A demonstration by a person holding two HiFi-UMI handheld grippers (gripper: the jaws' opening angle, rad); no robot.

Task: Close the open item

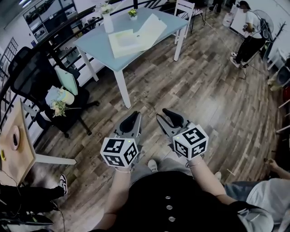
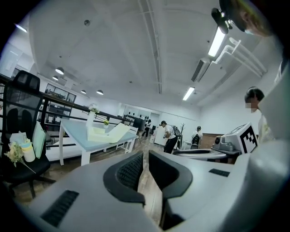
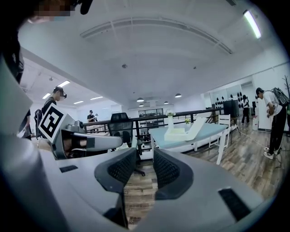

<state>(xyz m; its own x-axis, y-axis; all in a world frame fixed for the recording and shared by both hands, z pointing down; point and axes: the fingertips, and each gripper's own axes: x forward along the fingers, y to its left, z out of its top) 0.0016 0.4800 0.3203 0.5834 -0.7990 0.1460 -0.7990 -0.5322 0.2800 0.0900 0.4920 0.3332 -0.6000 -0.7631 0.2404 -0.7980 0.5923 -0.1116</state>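
The open item is a pale, flat box (image 1: 131,38) with its lid raised, lying on a light blue table (image 1: 93,43) at the far side of the room. It also shows as the box (image 2: 108,132) in the left gripper view and the box (image 3: 185,131) in the right gripper view. I hold both grippers side by side over the wooden floor, well short of the table and pointing toward it. My left gripper (image 1: 132,117) (image 2: 145,156) is shut with nothing in it. My right gripper (image 1: 164,114) (image 3: 146,154) is open and empty.
A white vase of flowers (image 1: 108,19) and a small potted plant (image 1: 132,13) stand on the table behind the box. A black office chair (image 1: 36,77) loaded with objects is at the left, a white chair (image 1: 184,11) beyond the table, and a person (image 1: 250,34) stands at the far right.
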